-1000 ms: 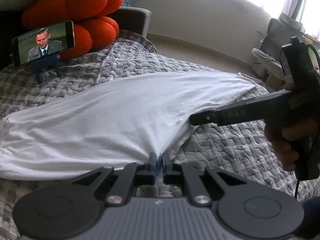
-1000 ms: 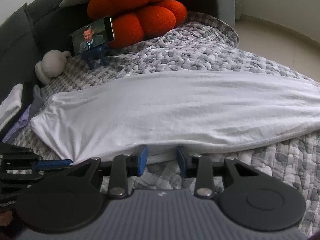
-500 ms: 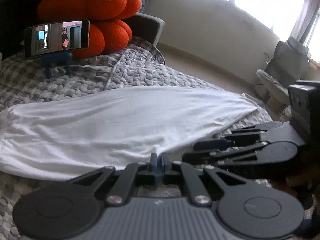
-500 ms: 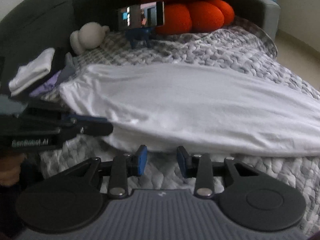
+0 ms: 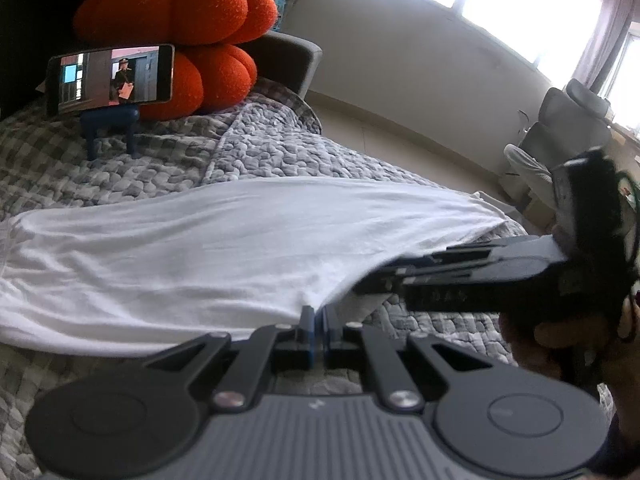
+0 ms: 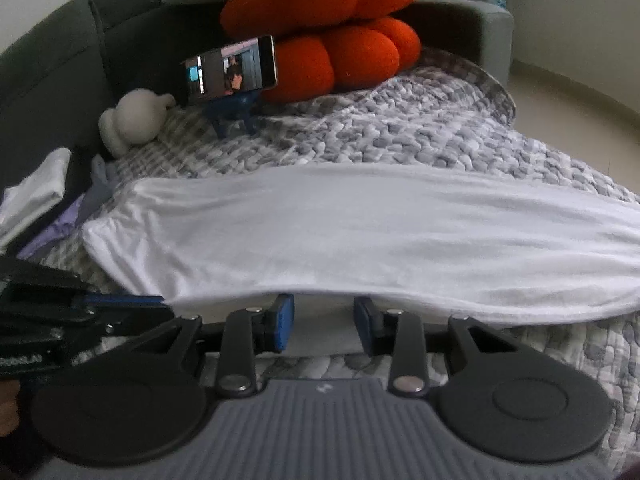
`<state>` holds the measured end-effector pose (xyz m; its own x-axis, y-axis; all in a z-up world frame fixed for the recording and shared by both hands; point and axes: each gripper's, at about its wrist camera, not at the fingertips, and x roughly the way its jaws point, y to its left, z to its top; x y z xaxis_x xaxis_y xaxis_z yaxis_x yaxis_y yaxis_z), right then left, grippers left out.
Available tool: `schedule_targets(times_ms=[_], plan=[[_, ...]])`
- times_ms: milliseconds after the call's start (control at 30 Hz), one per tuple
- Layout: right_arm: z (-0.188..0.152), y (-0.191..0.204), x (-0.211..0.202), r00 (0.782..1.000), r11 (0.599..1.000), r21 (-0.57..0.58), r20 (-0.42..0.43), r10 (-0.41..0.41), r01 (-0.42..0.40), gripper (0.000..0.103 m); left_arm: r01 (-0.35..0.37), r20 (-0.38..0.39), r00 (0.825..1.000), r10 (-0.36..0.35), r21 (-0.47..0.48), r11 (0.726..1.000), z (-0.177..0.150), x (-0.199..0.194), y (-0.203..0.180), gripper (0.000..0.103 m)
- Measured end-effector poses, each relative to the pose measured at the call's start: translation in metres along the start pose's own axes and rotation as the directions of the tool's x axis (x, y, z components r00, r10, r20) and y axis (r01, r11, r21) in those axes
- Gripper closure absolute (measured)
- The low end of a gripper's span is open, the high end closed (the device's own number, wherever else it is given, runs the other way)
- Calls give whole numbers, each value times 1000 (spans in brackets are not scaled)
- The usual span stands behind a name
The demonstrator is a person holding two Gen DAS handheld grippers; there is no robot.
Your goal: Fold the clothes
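On the quilt (image 6: 420,136): white garment (image 6: 360,232) is spread flat.
Left gripper (image 5: 318,322): near hem is pinched, jaws pressed together.
Right gripper (image 6: 324,322): jaws are held apart at the hem, nothing pressed.

White garment (image 5: 224,248) on a grey-and-white pebble-patterned quilt (image 6: 400,128); orange cushion (image 6: 320,20), dark grey sofa (image 6: 52,92), blue phone stand (image 5: 110,120)

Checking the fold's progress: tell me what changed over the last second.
Little changed. The left gripper stays pinched on the white garment's near edge; the right gripper stays open, fingers straddling that edge. The phone's video changed. The garment lies as before.
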<state>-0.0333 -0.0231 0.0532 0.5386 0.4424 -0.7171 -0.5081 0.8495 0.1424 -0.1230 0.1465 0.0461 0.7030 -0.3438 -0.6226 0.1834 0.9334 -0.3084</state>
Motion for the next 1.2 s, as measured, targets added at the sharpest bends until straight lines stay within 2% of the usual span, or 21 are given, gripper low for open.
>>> schedule_targets(times_ms=[67,300,367,433,633,900,1067,1200], plan=[[-2,1,3,1000,1000,-22,-20,-16,16,65,1,1,1000,-1,2,1000,0,-1,0,100],[-8,-2,-7,998,999,-19,-56,37,-38,64,-7,-3,1000,7,33,999,-3,-4,-2,100],[-8,-3,-8,998,999,-20,-55,36,-37,68,-9,-1,1000,9,36,999,-4,-5,-2,100],[-6,-5,-7,999,1000,-3,-43,22,-22,68,-14,-2,1000,14,38,999,-4,-5,-2,100],[-1,-20,-4,996,995,41,-6,-92,92,65,-20,-2,1000,20,48,999,-4,-5,-3,100],[-4,-53,-7,976,965,156,23,-218,212,63,-16,-6,1000,17,61,998,-5,-5,-5,100],[-6,-70,-11,962,939,227,31,-271,257,63,-15,-9,1000,15,70,997,-5,-5,-6,100],[-5,-88,-15,961,916,318,51,-274,244,62,-18,-18,1000,20,80,997,-6,-4,-7,100]])
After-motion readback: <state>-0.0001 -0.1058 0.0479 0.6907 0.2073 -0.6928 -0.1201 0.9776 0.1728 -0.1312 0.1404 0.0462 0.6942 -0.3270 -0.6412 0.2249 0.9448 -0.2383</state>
